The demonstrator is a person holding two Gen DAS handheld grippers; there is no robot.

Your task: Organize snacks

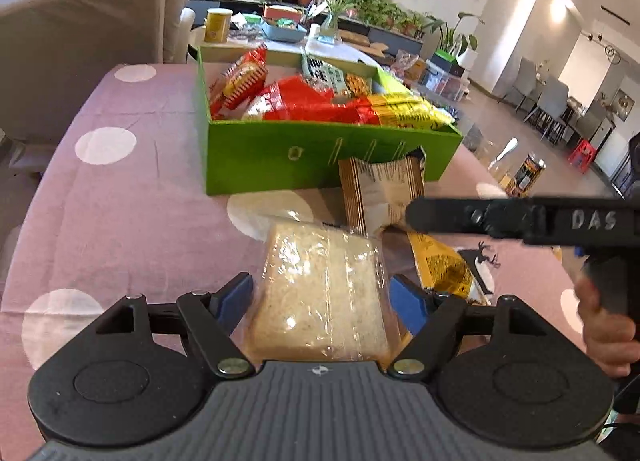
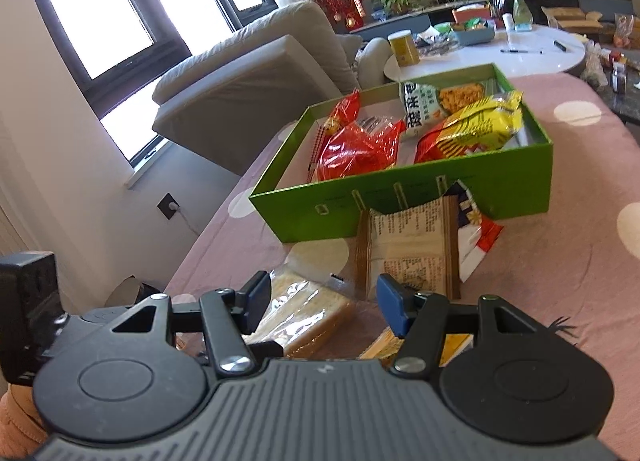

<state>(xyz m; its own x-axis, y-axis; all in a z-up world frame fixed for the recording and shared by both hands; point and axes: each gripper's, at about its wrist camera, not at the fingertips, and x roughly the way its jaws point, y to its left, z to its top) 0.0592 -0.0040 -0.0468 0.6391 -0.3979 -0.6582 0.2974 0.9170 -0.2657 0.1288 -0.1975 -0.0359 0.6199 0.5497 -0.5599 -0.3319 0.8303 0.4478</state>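
Left gripper (image 1: 322, 293) fingers pinch a clear-wrapped, pale, grainy bread slab (image 1: 320, 293); right gripper (image 2: 322, 301) fingers gape, empty.

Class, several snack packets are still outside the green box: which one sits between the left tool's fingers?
The clear-wrapped pale bread slice sits between the left tool pads; the brown printed packet and the yellow packet lie beyond.
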